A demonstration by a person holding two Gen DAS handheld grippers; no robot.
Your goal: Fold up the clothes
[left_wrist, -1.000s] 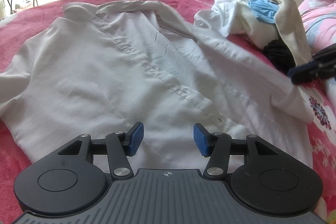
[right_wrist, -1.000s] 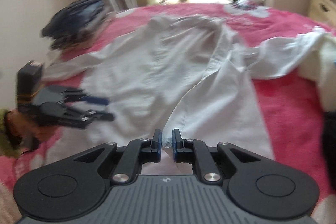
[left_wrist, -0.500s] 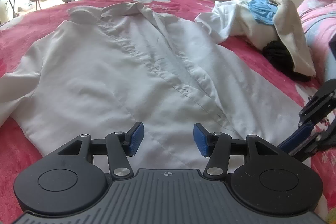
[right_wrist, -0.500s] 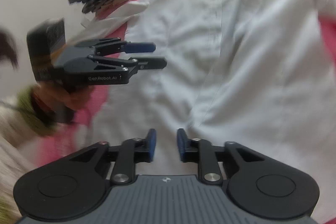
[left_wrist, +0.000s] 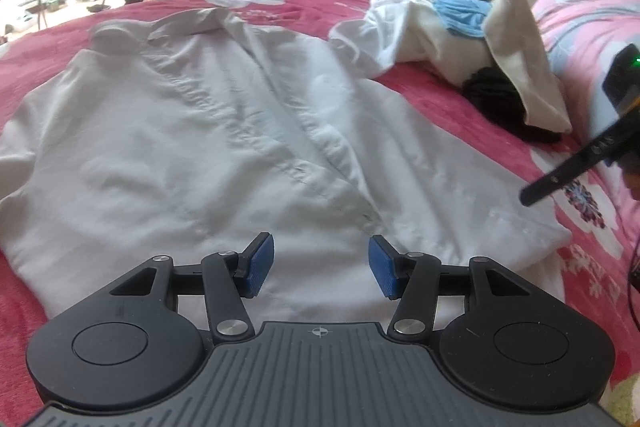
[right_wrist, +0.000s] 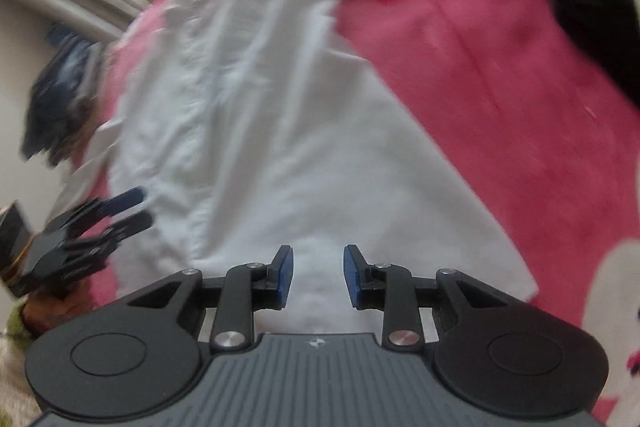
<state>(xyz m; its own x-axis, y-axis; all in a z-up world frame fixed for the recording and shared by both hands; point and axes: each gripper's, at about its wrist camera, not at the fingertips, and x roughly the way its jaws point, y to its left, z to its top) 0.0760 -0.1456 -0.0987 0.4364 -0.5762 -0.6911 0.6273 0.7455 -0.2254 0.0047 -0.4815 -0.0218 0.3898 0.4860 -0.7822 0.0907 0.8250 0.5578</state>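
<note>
Pink bedspread bears a flat white shirt; left tongs and right tongs gape empty

Both wrist views look low and close across the same shirt, from opposite hem corners.

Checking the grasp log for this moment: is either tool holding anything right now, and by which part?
Nothing is held. The left tool and right tool are both open above the white button-up cotton shirt, with no cloth between the blue pads.
</note>
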